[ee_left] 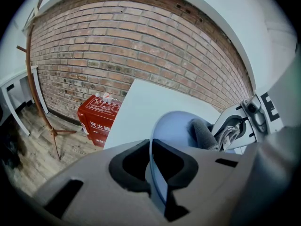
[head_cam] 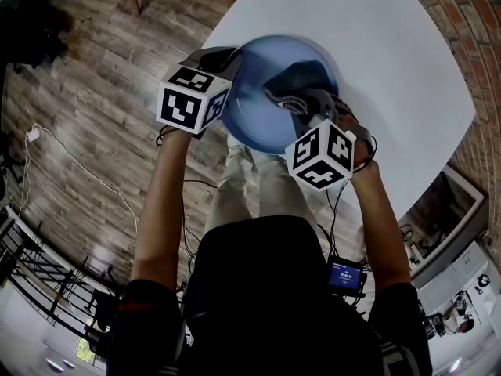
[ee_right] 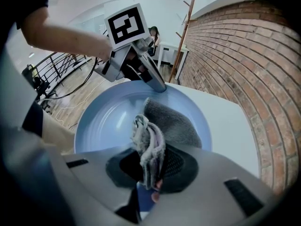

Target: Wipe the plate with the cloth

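A light blue plate (head_cam: 258, 104) is held up over the near edge of the white table (head_cam: 376, 45). My left gripper (head_cam: 215, 57) is shut on the plate's rim (ee_left: 151, 161), which runs edge-on between its dark pads. My right gripper (head_cam: 301, 104) is shut on a grey cloth (ee_right: 149, 147). The cloth's free end (ee_right: 171, 121) lies against the plate's inner face (ee_right: 110, 121). In the left gripper view the cloth (ee_left: 203, 133) and the right gripper (ee_left: 230, 131) show beyond the plate. The left gripper (ee_right: 153, 81) holds the plate's far rim in the right gripper view.
A brick wall (ee_left: 141, 51) runs along the table's far side. A red box (ee_left: 99, 119) stands on the wooden floor (head_cam: 102, 108) by the wall. A wooden coat stand (ee_left: 42, 112) is near it. Cables (head_cam: 63, 155) trail over the floor.
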Demonstrator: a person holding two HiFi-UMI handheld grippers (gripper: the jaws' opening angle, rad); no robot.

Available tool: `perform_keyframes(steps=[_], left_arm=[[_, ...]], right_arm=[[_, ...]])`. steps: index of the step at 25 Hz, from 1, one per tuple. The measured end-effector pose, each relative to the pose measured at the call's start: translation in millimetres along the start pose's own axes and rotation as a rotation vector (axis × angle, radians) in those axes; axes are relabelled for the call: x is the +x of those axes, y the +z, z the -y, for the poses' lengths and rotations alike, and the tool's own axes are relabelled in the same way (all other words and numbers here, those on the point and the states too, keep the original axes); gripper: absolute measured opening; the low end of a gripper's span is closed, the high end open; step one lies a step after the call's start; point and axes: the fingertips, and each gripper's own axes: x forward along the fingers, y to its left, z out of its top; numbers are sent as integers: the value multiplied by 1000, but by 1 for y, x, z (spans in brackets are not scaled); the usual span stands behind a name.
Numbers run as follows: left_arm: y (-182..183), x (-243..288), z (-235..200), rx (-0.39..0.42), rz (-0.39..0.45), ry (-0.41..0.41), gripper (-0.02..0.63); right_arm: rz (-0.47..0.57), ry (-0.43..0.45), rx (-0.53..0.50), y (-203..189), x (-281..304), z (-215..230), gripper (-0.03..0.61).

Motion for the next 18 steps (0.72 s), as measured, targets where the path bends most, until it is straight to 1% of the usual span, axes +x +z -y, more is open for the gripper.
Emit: perform_keyframes(steps=[18], left_arm=[[1,0,0,-8,2,7,35]], right_arm=[[-9,25,-14,-7,-5,-16,51]])
